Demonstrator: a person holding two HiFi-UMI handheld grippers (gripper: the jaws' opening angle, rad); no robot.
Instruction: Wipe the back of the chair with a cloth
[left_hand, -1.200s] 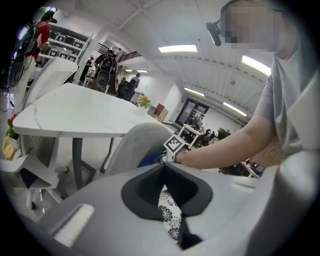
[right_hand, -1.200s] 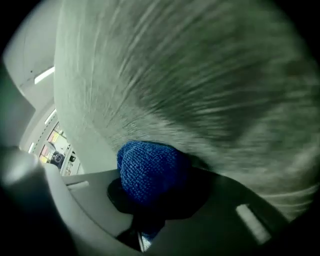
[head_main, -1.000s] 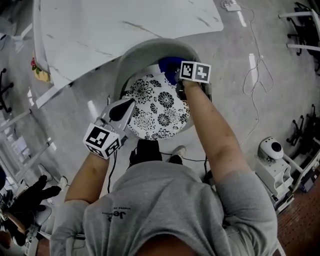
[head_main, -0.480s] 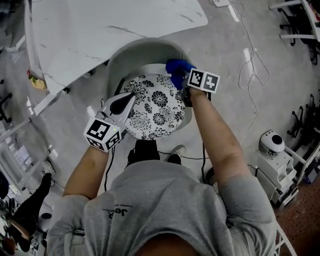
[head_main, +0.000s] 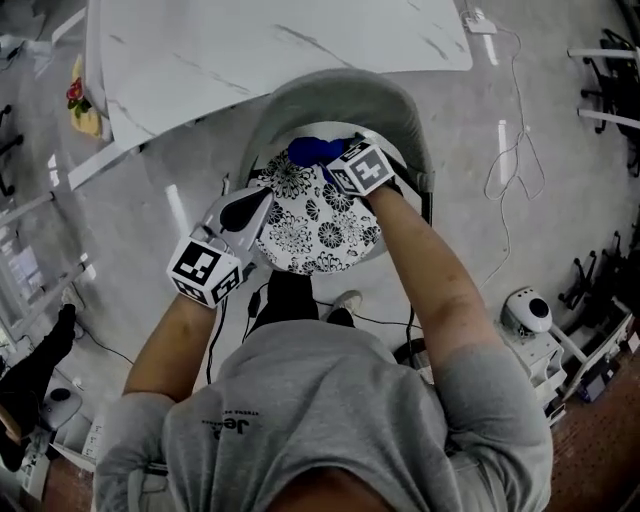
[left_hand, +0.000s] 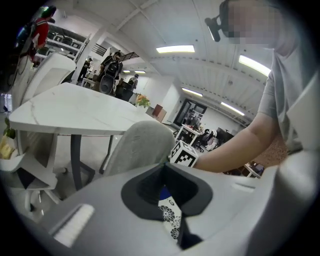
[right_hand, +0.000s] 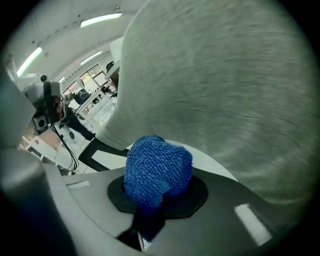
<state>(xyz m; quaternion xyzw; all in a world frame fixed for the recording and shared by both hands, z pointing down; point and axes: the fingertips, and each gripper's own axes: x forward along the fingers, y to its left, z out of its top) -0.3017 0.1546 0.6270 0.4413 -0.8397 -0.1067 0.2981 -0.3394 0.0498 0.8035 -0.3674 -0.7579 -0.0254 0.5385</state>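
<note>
The chair has a grey curved back and a black-and-white floral seat cushion. A bunched blue cloth is pressed against the inner face of the back near its middle, with my right gripper shut on it. In the right gripper view the cloth bulges out of the jaws, right against the grey fabric of the chair back. My left gripper hovers at the seat's left edge, jaws together and holding nothing. In the left gripper view the chair back rises just ahead.
A white marble-topped table stands just beyond the chair. Cables trail over the grey floor at the right. A small white device sits at the lower right. The person's shoes are under the seat's near edge.
My right gripper has slid the blue cloth leftward along the chair back, from its right side to near the middle. The left gripper has stayed at the seat's left edge.
</note>
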